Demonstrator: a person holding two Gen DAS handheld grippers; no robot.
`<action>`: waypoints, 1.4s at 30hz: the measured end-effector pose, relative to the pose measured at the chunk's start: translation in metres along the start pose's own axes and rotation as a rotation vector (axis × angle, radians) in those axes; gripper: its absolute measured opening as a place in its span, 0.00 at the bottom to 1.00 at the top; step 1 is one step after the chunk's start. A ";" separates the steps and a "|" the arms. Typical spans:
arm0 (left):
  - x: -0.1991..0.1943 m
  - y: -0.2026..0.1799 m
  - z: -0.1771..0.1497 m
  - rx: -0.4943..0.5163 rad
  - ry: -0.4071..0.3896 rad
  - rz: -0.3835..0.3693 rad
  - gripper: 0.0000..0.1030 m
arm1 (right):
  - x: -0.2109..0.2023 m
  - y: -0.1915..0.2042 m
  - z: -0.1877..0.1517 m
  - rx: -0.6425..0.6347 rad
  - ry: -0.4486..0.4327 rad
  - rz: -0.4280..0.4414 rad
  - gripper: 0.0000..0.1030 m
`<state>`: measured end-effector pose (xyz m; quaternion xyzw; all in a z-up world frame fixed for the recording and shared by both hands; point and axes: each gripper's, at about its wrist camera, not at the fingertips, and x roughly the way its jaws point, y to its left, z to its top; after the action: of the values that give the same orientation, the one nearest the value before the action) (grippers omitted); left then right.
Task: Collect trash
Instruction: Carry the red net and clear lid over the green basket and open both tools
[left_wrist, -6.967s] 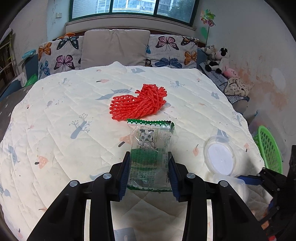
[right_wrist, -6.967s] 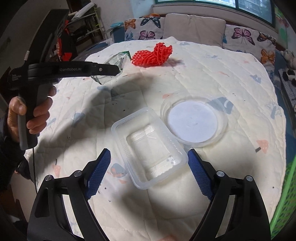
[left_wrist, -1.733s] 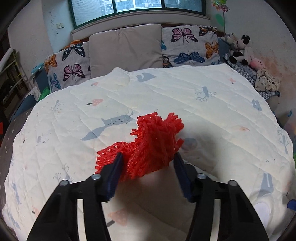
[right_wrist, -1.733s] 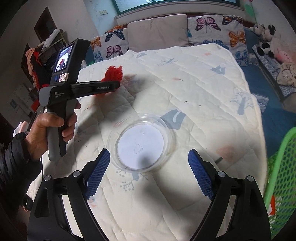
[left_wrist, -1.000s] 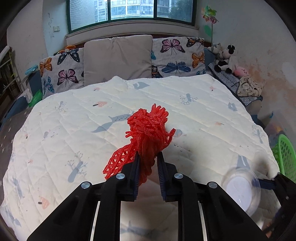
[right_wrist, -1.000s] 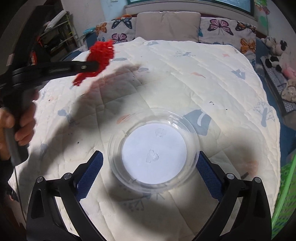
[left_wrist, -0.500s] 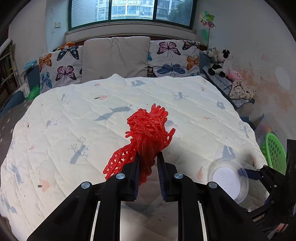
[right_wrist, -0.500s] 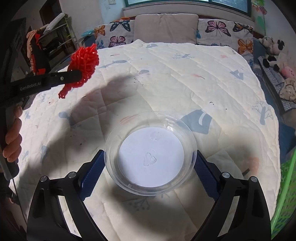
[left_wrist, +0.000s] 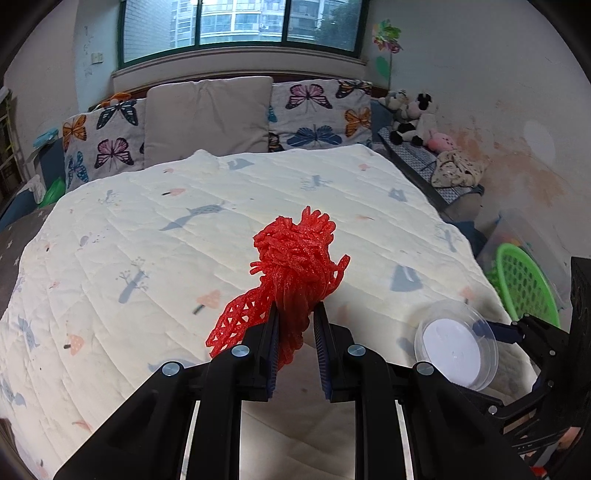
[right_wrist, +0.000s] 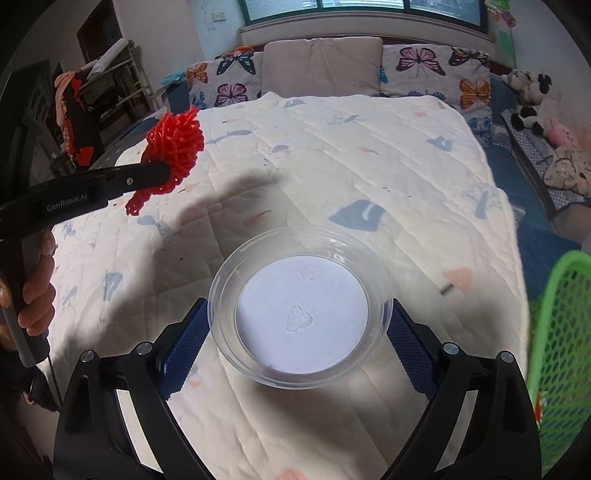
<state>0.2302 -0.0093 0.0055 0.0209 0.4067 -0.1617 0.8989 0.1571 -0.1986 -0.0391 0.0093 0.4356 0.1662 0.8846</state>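
A bunched red foam net (left_wrist: 295, 258) is pinched in my left gripper (left_wrist: 295, 314), which is shut on it and holds it above the quilted bed (left_wrist: 147, 240). From the right wrist view, the red net (right_wrist: 175, 146) hangs at the upper left at the tip of that left gripper (right_wrist: 162, 173), which a hand holds by its grip. A round clear plastic lid (right_wrist: 301, 302) sits between the blue pads of my right gripper (right_wrist: 299, 321), shut on its rim and lifted off the quilt. In the left wrist view the lid (left_wrist: 456, 349) floats at the lower right.
A green mesh basket (right_wrist: 561, 332) stands on the floor past the bed's right edge, also seen as the basket (left_wrist: 524, 284) in the left view. Butterfly and grey pillows (left_wrist: 207, 114) line the headboard. Plush toys (left_wrist: 410, 118) lie at the far right.
My right jaws closed from beside the lid onto its rim and lifted it off the quilt. My left gripper, still holding the red net, drew back and rose slightly.
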 end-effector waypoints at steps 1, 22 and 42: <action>-0.001 -0.004 -0.001 0.005 0.000 -0.006 0.17 | -0.004 -0.001 -0.002 0.003 -0.002 -0.003 0.89; -0.016 -0.124 -0.012 0.134 0.013 -0.178 0.17 | -0.102 -0.086 -0.059 0.147 -0.078 -0.139 0.89; 0.009 -0.238 0.001 0.229 0.063 -0.299 0.17 | -0.145 -0.200 -0.111 0.358 -0.062 -0.265 0.91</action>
<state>0.1637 -0.2369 0.0221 0.0673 0.4121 -0.3380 0.8435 0.0465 -0.4460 -0.0291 0.1141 0.4282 -0.0317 0.8959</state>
